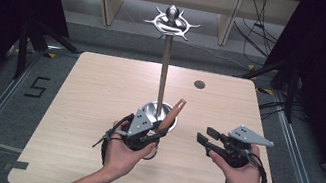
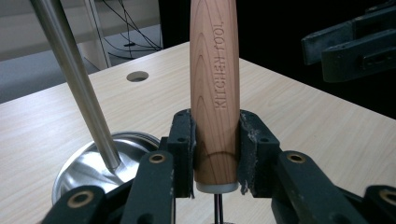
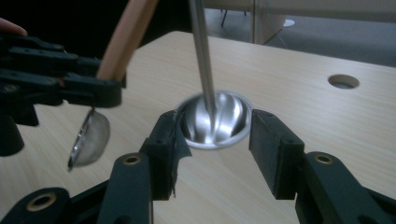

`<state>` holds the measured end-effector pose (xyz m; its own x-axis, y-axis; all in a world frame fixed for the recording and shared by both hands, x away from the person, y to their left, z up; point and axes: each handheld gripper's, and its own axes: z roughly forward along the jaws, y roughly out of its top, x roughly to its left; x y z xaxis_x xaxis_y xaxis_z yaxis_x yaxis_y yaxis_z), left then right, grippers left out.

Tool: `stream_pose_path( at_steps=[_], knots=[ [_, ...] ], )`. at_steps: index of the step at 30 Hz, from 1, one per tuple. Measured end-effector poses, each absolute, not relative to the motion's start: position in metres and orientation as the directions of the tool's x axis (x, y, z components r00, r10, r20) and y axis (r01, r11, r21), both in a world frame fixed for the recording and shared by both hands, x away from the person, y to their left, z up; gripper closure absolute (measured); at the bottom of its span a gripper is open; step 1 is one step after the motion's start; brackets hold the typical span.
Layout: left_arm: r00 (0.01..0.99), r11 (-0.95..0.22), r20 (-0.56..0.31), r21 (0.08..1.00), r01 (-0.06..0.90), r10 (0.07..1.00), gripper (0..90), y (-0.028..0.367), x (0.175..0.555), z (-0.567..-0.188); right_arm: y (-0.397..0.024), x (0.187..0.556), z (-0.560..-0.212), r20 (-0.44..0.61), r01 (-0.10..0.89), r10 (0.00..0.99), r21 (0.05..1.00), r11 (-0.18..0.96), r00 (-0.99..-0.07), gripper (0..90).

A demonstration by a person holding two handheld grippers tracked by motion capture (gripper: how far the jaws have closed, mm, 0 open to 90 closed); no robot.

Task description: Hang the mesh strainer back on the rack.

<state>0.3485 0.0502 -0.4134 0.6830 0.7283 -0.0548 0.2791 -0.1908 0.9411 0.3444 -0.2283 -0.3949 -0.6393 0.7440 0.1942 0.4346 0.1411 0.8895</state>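
While the left hand-held gripper [image 2: 215, 154] clamps the wooden-handled strainer [image 2: 215, 70], the right hand-held gripper [image 3: 217, 140] stands open, holding nothing.

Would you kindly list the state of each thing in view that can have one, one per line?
left gripper: shut on the strainer's wooden handle.
right gripper: open, nothing between its jaws, off to the right of the stand.
strainer: held off the table, wooden handle up, mesh bowl hanging below.
stand: upright on its round metal base, hooks at the top bare.
table: carries the stand.
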Motion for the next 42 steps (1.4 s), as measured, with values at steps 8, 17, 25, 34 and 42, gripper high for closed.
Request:
stream_pose_path(
  at_steps=[8,17,25,34,42],
  knots=[
    [0.681,-0.205,-0.037,0.941,0.271,0.731,68.0,0.051,0.351,-0.416,-0.203,0.352,-0.381,0.247,0.396,0.704,0.916,0.054,-0.666,54.6],
    [0.666,-0.226,-0.023,0.931,0.285,0.746,67.9,0.047,0.354,-0.42,-0.188,0.354,-0.374,0.309,0.438,0.664,0.898,0.032,-0.681,54.0],
    [0.666,-0.227,-0.026,0.93,0.29,0.745,68.0,0.043,0.354,-0.42,-0.179,0.362,-0.38,0.305,0.435,0.658,0.899,0.038,-0.688,53.7],
    [0.674,-0.234,-0.019,0.93,0.283,0.739,68.0,0.039,0.35,-0.419,-0.17,0.371,-0.387,0.328,0.461,0.668,0.887,0.025,-0.668,51.0],
    [0.674,-0.227,-0.034,0.928,0.295,0.738,67.9,0.037,0.35,-0.419,-0.163,0.376,-0.39,0.357,0.489,0.65,0.872,0.026,-0.671,55.4]
  ],
)
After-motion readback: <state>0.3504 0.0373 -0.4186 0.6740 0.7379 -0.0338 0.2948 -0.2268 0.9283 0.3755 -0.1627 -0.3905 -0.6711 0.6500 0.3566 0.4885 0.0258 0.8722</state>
